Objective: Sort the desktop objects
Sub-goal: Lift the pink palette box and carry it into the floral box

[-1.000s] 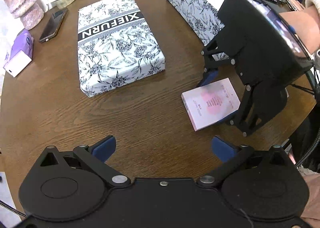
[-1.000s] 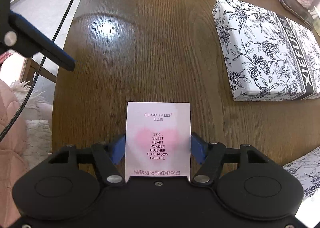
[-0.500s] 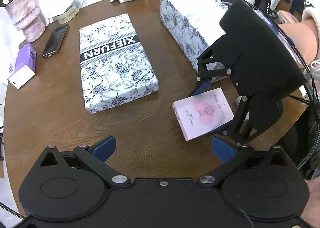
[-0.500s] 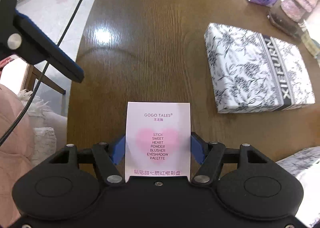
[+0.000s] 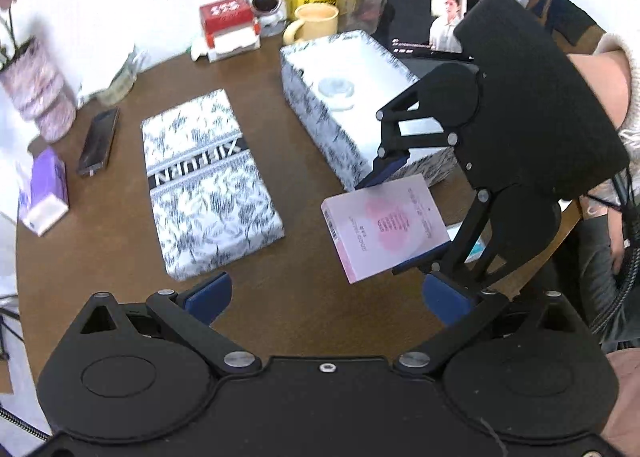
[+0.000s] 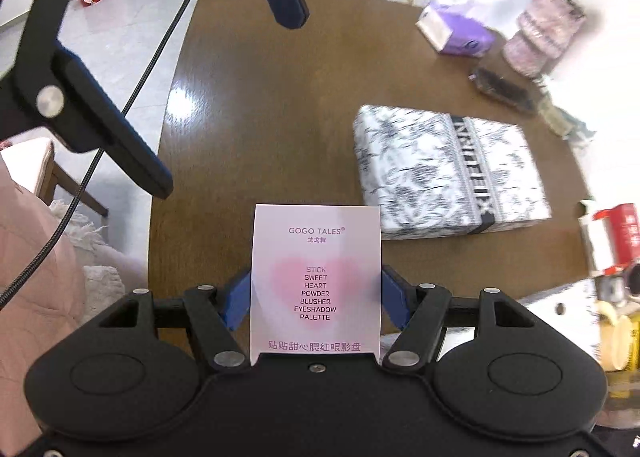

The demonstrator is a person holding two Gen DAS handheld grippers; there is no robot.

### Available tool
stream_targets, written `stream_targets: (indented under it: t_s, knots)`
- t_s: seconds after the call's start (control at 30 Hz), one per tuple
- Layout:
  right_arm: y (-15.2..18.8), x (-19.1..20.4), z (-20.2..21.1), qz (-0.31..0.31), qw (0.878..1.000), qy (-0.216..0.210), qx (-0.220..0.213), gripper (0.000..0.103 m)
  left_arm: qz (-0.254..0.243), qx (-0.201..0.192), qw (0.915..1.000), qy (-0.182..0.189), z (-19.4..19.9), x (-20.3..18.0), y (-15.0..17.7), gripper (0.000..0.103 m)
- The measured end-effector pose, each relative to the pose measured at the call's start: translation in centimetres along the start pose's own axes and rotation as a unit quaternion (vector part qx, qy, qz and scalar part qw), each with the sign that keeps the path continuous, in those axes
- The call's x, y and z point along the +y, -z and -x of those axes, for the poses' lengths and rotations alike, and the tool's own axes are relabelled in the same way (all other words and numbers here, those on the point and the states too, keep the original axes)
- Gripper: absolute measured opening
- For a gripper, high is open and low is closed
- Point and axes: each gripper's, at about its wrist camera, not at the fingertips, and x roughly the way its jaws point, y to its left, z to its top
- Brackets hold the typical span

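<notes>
The flat pink palette box (image 6: 316, 277), smooth card with a heart print, is above the brown wooden table (image 5: 100, 249), gripped at both sides by the right gripper (image 6: 316, 295). The left gripper (image 5: 326, 299) is wide open and holds nothing. A floral box (image 5: 208, 185) lies flat nearby.

place: home living room | landmark: round dark-brown wooden tabletop (image 5: 304, 161) | along its far edge: cream ceramic mug (image 5: 316, 21), red-and-white tissue box (image 5: 229, 25), playing tablet screen (image 5: 434, 15), mauve textured flower vase (image 5: 38, 93) | beside it: pink quilted sofa cushion (image 6: 36, 277), grey tiled floor (image 6: 132, 37)
</notes>
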Motion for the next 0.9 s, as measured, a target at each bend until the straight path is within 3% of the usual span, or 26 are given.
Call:
stream_targets:
  t_s: [0.33,0.53,0.73,0.9]
  knots:
    - [1.9,-2.6,5.1,-0.035,0.997,0.066,0.004,0.069,-0.046,-0.017,0.9984,0.027,0.1,-2.0,-3.6,0.103]
    - [3.6,-4.7,6.3,-0.054,0.994,0.097,0.021,0.069,-0.044,-0.023,0.9975,0.049,-1.2,-2.5,-4.9,0.103]
    - [5.2,-8.0,5.5,-0.063,0.99,0.113,0.054,0.069,-0.055,-0.014,0.9971,0.052,-2.8,-2.4,-6.3,0.103]
    - [5.9,-10.8,2.9,-0.062,0.991,0.094,0.075,0.069,-0.047,0.0,0.9978,0.047,-4.5,-1.3,-7.5,0.103]
